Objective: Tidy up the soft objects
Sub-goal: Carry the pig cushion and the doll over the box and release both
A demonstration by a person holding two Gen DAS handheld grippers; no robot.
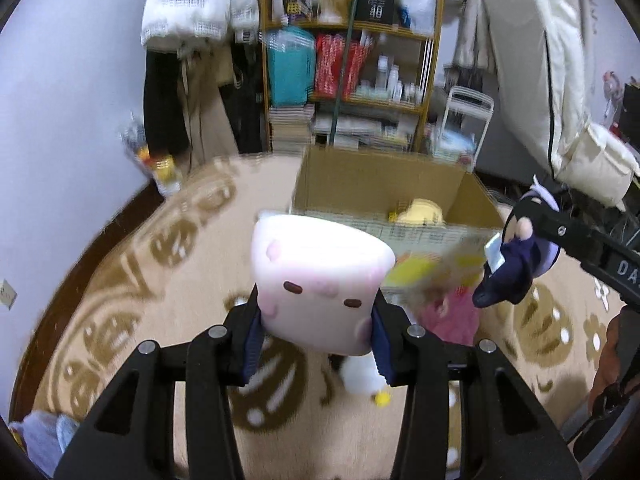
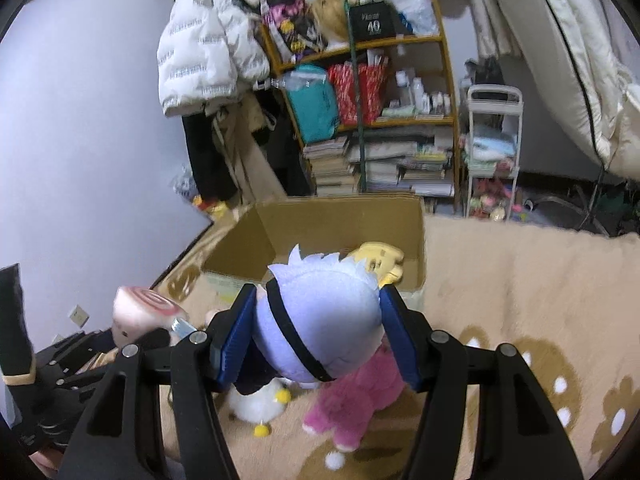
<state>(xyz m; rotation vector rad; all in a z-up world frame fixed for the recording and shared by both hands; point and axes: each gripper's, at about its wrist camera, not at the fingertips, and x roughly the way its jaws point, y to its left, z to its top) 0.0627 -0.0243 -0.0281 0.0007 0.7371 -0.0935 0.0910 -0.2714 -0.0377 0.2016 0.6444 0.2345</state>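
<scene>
Beige carpet (image 2: 520, 280) with brown flower shapes is spreading under us, and behind it a crowded shelf (image 2: 372, 92) is standing against the wall. Between the two, an open cardboard box (image 2: 340, 220) is sitting on the floor with a yellow plush (image 2: 378, 262) already lying inside.

We are holding the left gripper (image 1: 316, 320) with its blue pads pinching a pink marshmallow plush (image 1: 316, 276) at its lower sides, lifted above the carpet and just short of the box's near wall. We are holding the right gripper (image 2: 320, 336) clamped around the pale lavender head of a doll plush (image 2: 320, 320), also raised, with the box just ahead of it. A pink plush (image 2: 356, 404) and a white plush with yellow feet (image 2: 260, 404) are lying on the carpet below, waiting.

As we judge it, the step in hand is carrying both toys over the box and dropping them in. To do it well, we are aiming to bring each gripper clear over the near rim before letting go, since a soft toy released early may catch on the cardboard edge and tumble back out. Both grippers are close together, so we are keeping them apart and releasing one at a time, ideally into the bare part of the box beside the yellow plush.
</scene>
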